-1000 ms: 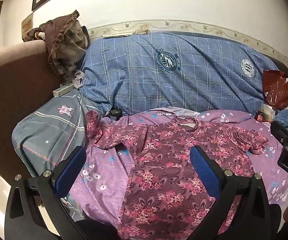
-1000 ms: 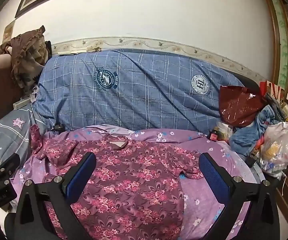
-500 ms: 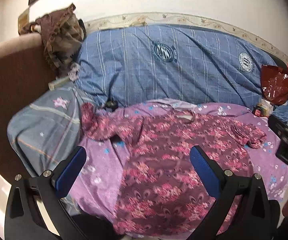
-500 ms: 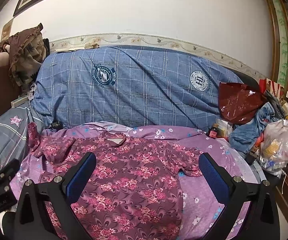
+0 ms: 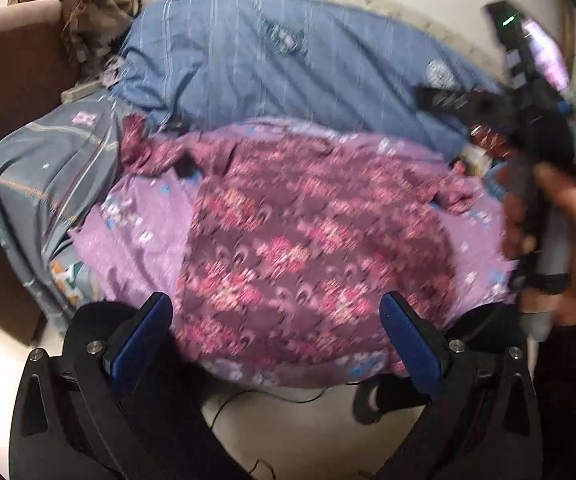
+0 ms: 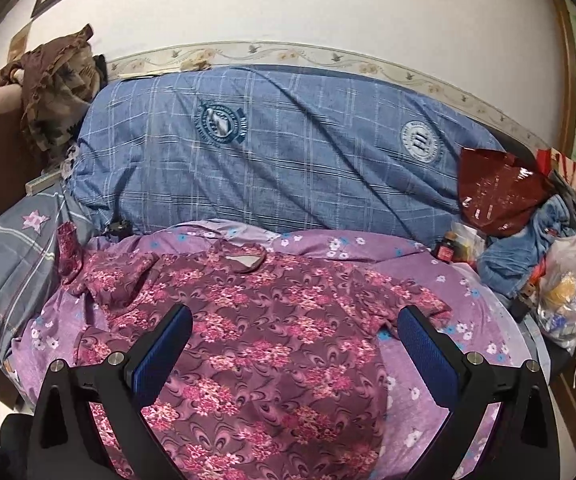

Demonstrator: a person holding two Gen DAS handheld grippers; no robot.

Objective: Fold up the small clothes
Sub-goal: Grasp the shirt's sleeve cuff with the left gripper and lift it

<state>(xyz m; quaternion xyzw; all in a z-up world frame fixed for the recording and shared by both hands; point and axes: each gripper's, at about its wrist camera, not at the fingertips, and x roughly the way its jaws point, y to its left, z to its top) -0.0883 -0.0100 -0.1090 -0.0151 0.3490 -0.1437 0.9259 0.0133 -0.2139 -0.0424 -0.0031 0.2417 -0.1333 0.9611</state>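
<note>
A maroon shirt with pink flowers (image 6: pixel 272 344) lies spread flat on a purple flowered sheet (image 6: pixel 440 344), collar toward the back. My right gripper (image 6: pixel 294 320) is open and empty, hovering over the shirt's lower middle. My left gripper (image 5: pixel 276 304) is open and empty, held back above the shirt's (image 5: pixel 308 240) front hem; that view is blurred. The right gripper's body and the hand holding it (image 5: pixel 548 184) show at the right of the left wrist view.
A blue plaid cover (image 6: pixel 288 152) lies behind the sheet. A grey star-print pillow (image 6: pixel 12 256) is at left, with brown cloth (image 6: pixel 56 84) above it. Bags and a blue garment (image 6: pixel 528 248) crowd the right. Floor with a cable (image 5: pixel 272 400) shows below the sheet's front edge.
My left gripper has pulled back and up, so the sheet's front edge and the floor show. The right gripper has moved slightly forward over the shirt. Both stayed open.
</note>
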